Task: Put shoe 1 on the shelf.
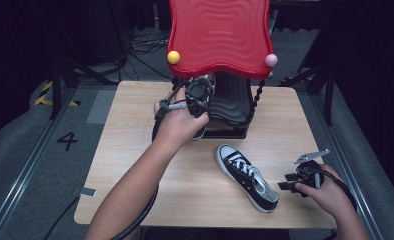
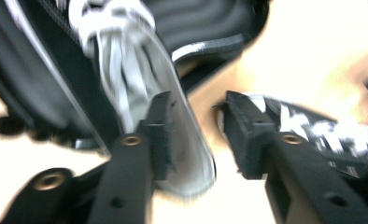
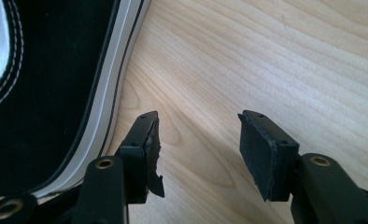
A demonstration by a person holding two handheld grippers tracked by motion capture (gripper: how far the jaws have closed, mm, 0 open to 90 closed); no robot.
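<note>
A black-and-white sneaker point(image 1: 208, 82) point(image 2: 126, 60) rests on the black lower shelf point(image 1: 233, 102) of a small rack, its white toe sticking out over the shelf's front. My left gripper point(image 1: 199, 100) point(image 2: 197, 105) is right at that toe with its jaws apart; the toe lies against the left jaw and the right jaw stands free of it. The view is blurred. A second matching sneaker point(image 1: 246, 176) point(image 3: 46, 93) point(image 2: 322, 126) lies on the table. My right gripper point(image 1: 286, 182) point(image 3: 198, 123) hovers low beside its heel end, open, with bare wood between the jaws.
The rack's red wavy top point(image 1: 219, 35), with a yellow ball point(image 1: 173, 57) and a pink ball point(image 1: 270, 60) at its corners, overhangs the shelf. The wooden table point(image 1: 135, 150) has open room at its left. Cables lie on the floor behind.
</note>
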